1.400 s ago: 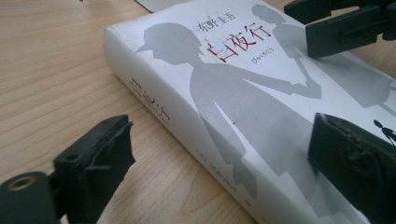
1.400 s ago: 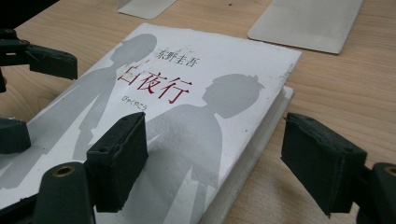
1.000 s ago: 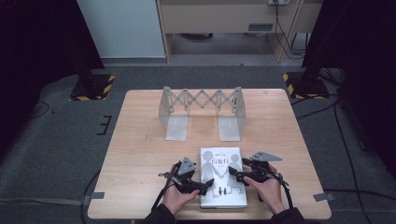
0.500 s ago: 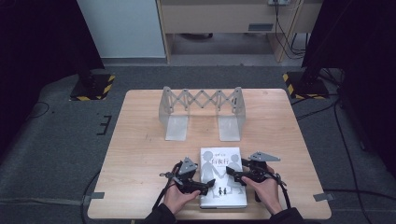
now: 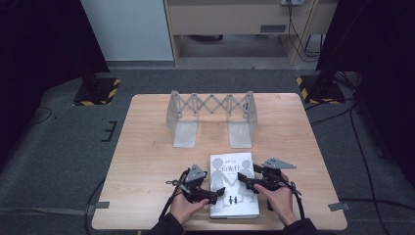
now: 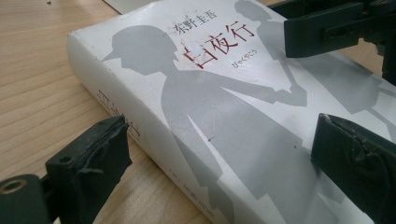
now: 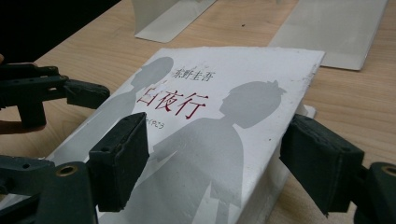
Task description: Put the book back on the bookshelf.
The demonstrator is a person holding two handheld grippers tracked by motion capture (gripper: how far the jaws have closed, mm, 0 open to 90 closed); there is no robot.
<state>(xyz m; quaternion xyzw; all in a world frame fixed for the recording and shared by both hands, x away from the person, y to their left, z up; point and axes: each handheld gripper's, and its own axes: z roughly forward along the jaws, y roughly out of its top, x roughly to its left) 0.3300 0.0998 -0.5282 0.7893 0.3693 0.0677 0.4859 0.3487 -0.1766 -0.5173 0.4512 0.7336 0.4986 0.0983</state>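
A white book (image 5: 233, 186) with grey silhouettes and red title characters lies flat near the table's front edge. My left gripper (image 5: 214, 197) is at its left side and stands open. In the left gripper view the book (image 6: 219, 116) has its spine between the jaws of the left gripper (image 6: 224, 163), one jaw beside the spine over the table, the other over the cover. My right gripper (image 5: 245, 182) is open at the book's right side. In the right gripper view the right gripper (image 7: 219, 163) straddles the book's (image 7: 210, 121) page edge.
A grey expandable metal book rack (image 5: 213, 117) with two flat foot plates stands upright mid-table behind the book. The wooden table (image 5: 147, 161) has bare surface left and right. Floor cables and dark stands surround it.
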